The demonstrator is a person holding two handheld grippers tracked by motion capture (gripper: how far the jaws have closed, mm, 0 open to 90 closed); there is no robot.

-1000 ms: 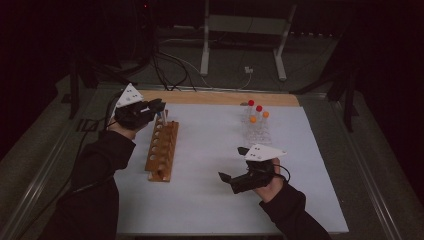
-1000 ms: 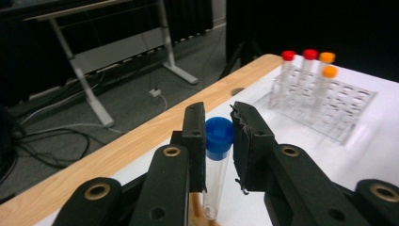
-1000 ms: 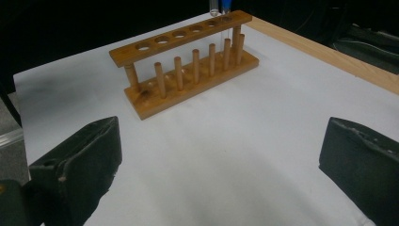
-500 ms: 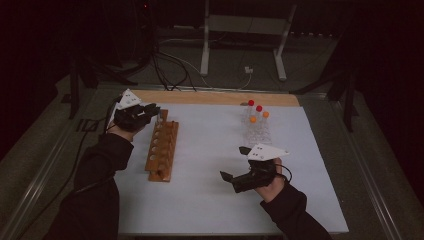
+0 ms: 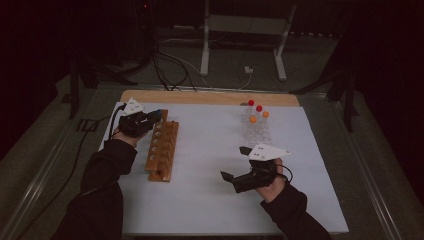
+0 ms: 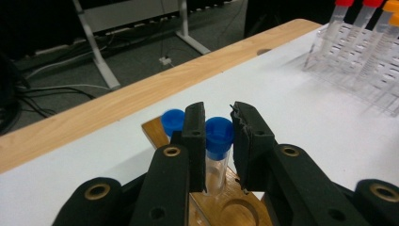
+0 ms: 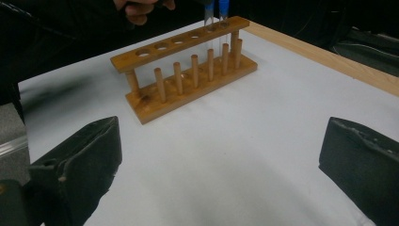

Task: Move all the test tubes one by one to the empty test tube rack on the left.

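You've got your left tongs (image 6: 219, 136) clamped on a blue-capped tube (image 6: 218, 150) going into the wooden rack (image 5: 163, 148) at 10 o'clock, four tubes (image 5: 257, 114) still waiting at 1 o'clock, right tongs (image 7: 221, 165) wide.

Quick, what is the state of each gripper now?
Left gripper: closed on the blue-capped tube at the wooden rack.
Right gripper: open, holding nothing.
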